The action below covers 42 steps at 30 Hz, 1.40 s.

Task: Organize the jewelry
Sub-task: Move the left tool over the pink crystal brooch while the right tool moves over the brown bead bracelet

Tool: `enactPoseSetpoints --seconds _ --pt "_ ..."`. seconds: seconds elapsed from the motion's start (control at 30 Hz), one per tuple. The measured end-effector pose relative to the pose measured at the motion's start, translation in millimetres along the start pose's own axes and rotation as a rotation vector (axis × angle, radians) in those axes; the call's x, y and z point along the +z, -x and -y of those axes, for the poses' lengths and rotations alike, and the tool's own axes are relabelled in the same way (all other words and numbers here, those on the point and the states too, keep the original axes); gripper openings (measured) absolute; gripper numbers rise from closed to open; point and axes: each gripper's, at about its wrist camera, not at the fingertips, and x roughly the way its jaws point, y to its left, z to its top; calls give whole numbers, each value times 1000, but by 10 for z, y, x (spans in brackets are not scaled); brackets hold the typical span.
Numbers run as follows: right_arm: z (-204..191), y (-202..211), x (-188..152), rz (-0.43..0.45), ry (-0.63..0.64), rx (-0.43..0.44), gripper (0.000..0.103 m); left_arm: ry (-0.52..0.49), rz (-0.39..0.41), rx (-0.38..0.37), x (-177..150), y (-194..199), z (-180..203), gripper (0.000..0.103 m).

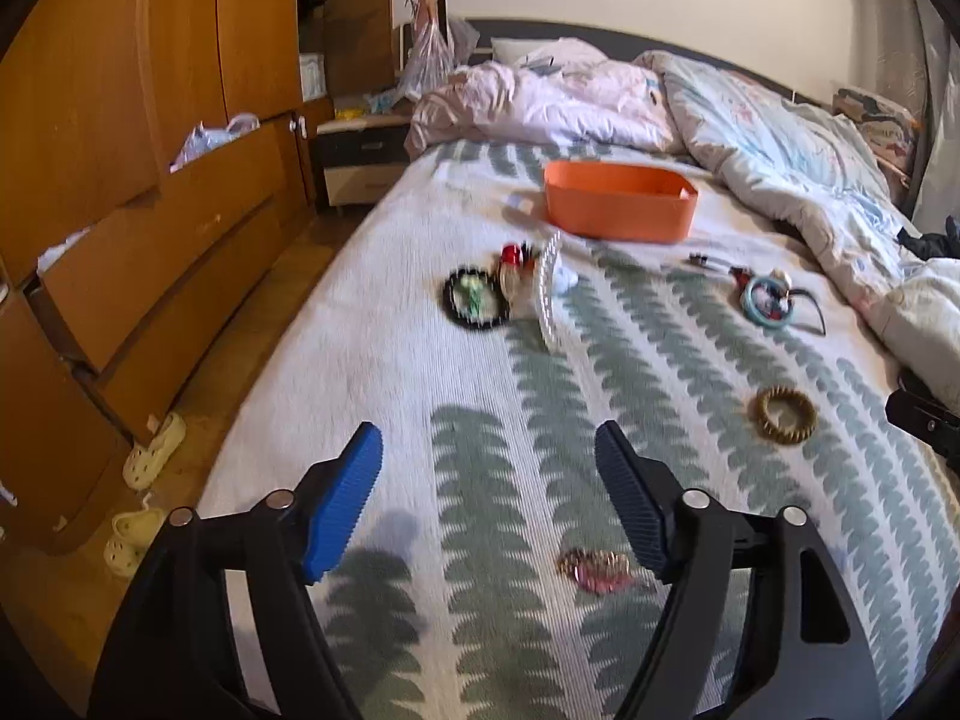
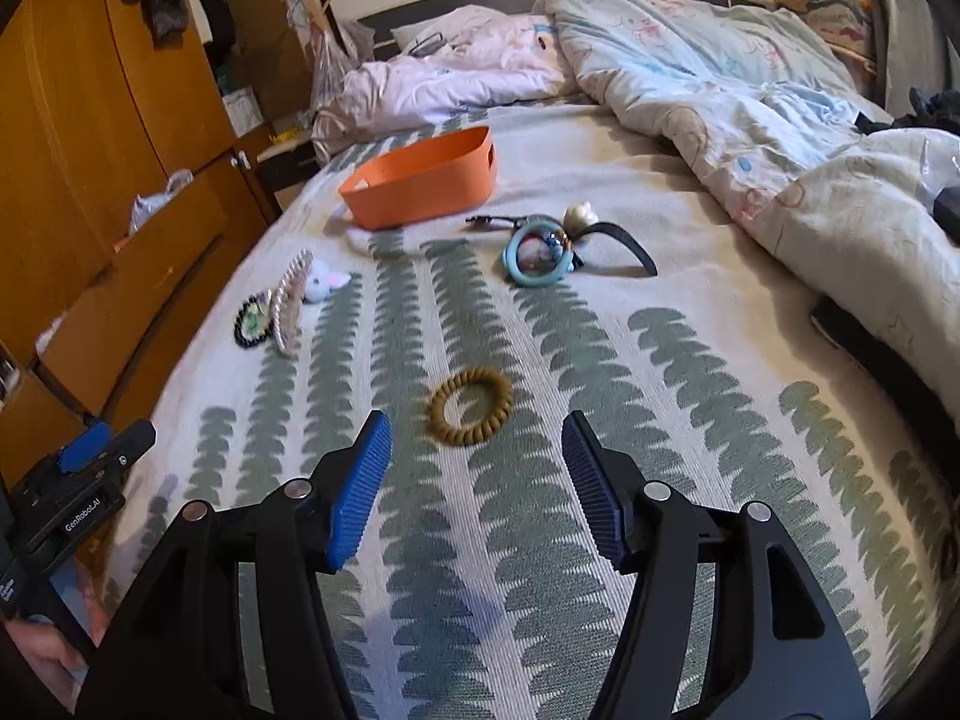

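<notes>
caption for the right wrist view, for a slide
Open right claw approaches a tan coil bracelet on the bed, orange bin beyond.

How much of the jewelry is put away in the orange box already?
None that shows: what can be seen of the orange plastic bin looks empty. Both hand-held grippers, left and right, are open and hold nothing. The tan coiled ring, blue hoop and black beaded bracelet remain on the bed.

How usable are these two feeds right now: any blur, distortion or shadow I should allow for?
Left wrist: motion blur smears the black bead bracelet and pearl strand; fisheye bows the wardrobe; gripper shadow darkens the bedspread. Right wrist: sharper, the coil hair tie reads clearly, edges curved.
</notes>
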Motion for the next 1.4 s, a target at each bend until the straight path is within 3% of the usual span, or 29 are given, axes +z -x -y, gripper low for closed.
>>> enactPoseSetpoints --seconds 0.5,1.4 --pt "-16 -211 -34 -14 37 -72 63 -31 -76 51 -275 -219 209 80" --pt "-150 -916 65 -99 79 -155 63 -69 -179 38 -425 -397 402 80"
